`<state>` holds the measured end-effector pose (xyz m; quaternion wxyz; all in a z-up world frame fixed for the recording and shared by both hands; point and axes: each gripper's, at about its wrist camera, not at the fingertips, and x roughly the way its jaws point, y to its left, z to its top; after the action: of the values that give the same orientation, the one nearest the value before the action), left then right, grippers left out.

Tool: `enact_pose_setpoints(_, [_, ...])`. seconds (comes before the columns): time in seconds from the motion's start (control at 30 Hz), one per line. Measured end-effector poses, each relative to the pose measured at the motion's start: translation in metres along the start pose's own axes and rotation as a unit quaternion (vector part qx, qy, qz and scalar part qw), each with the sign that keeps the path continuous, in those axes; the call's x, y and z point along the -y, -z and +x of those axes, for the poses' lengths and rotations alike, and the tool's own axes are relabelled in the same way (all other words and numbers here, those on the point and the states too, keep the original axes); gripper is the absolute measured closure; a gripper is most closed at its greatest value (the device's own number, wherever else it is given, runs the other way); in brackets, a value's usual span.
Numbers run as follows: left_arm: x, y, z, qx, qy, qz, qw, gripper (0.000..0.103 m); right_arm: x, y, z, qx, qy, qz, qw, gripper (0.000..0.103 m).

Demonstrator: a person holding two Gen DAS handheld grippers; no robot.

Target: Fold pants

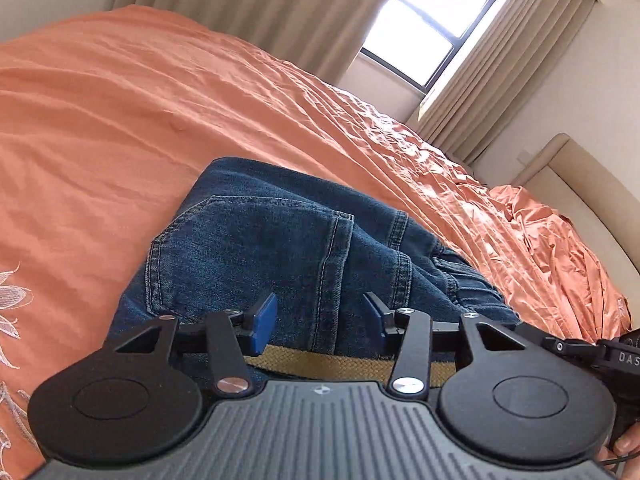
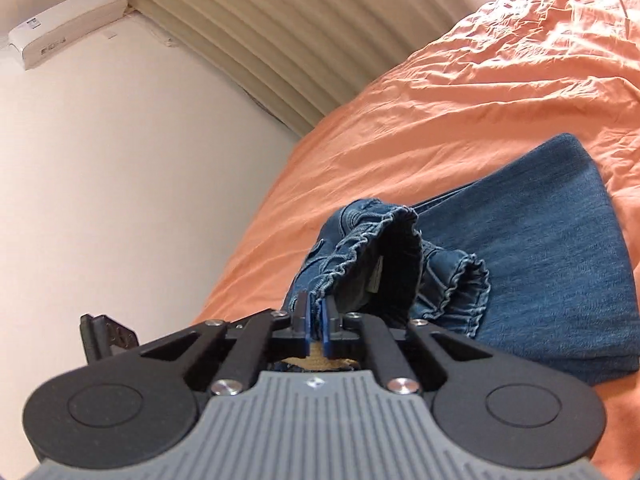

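Blue jeans (image 1: 256,240) lie on an orange bed cover (image 1: 120,100), back pocket up. My left gripper (image 1: 320,318) hovers low over their seat and is open: its blue pads stand wide apart with denim showing between them, neither pressing. In the right wrist view the folded legs (image 2: 540,248) lie flat on the cover (image 2: 480,80). The gathered elastic waistband (image 2: 360,248) is lifted off them. My right gripper (image 2: 316,320) is shut on that waistband's edge, with a thin fold of denim pinched between its pads.
The cover is bunched into a heap (image 1: 560,248) near a beige headboard (image 1: 580,176). Beige curtains (image 1: 240,4) and a bright window (image 1: 432,24) stand behind the bed. A wall (image 2: 140,160) with an air conditioner (image 2: 68,24) borders the bed's edge. A hand (image 1: 628,444) shows at the corner.
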<state>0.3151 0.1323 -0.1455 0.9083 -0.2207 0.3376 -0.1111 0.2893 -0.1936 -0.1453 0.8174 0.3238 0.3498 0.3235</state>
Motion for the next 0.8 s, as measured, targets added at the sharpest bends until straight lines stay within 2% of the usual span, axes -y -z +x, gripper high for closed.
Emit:
enact_pose_setpoints(0.17, [0.011, 0.004, 0.012, -0.026, -0.025, 0.03, 0.9989, 0.051, 0.035, 0.022, 0.007, -0.048, 0.059, 0.063, 0.995, 0.103])
enact_pose_setpoints(0.3, [0.017, 0.009, 0.031, -0.045, -0.03, 0.048, 0.9974, 0.051, 0.046, 0.028, 0.022, -0.072, 0.096, 0.055, 0.991, 0.103])
enact_pose_setpoints(0.37, [0.02, 0.011, 0.043, -0.064, -0.047, 0.063, 0.9949, 0.052, 0.045, 0.03, 0.029, -0.078, 0.114, 0.043, 0.989, 0.103])
enact_pose_setpoints(0.4, [0.02, 0.012, 0.048, -0.08, -0.06, 0.065, 0.9928, 0.059, 0.047, 0.03, 0.034, -0.08, 0.121, 0.039, 0.989, 0.103])
enact_pose_setpoints(0.47, [0.015, 0.016, 0.054, -0.114, -0.082, 0.061, 0.9882, 0.062, 0.05, 0.031, 0.038, -0.086, 0.121, 0.04, 0.988, 0.103])
enact_pose_setpoints(0.57, [0.012, 0.021, 0.047, -0.121, -0.088, 0.063, 0.9867, 0.063, 0.046, 0.029, 0.039, -0.085, 0.121, 0.027, 0.989, 0.101])
enact_pose_setpoints(0.67, [0.015, 0.021, 0.045, -0.119, -0.091, 0.079, 0.9856, 0.063, 0.037, 0.022, 0.035, -0.064, 0.126, 0.012, 0.99, 0.091])
enact_pose_setpoints(0.73, [0.015, 0.019, 0.046, -0.119, -0.089, 0.082, 0.9854, 0.062, 0.036, 0.013, 0.031, -0.044, 0.115, 0.015, 0.992, 0.063])
enact_pose_setpoints(0.8, [0.015, 0.018, 0.046, -0.12, -0.087, 0.079, 0.9858, 0.062, 0.041, 0.001, 0.032, -0.032, 0.108, 0.03, 0.993, 0.059])
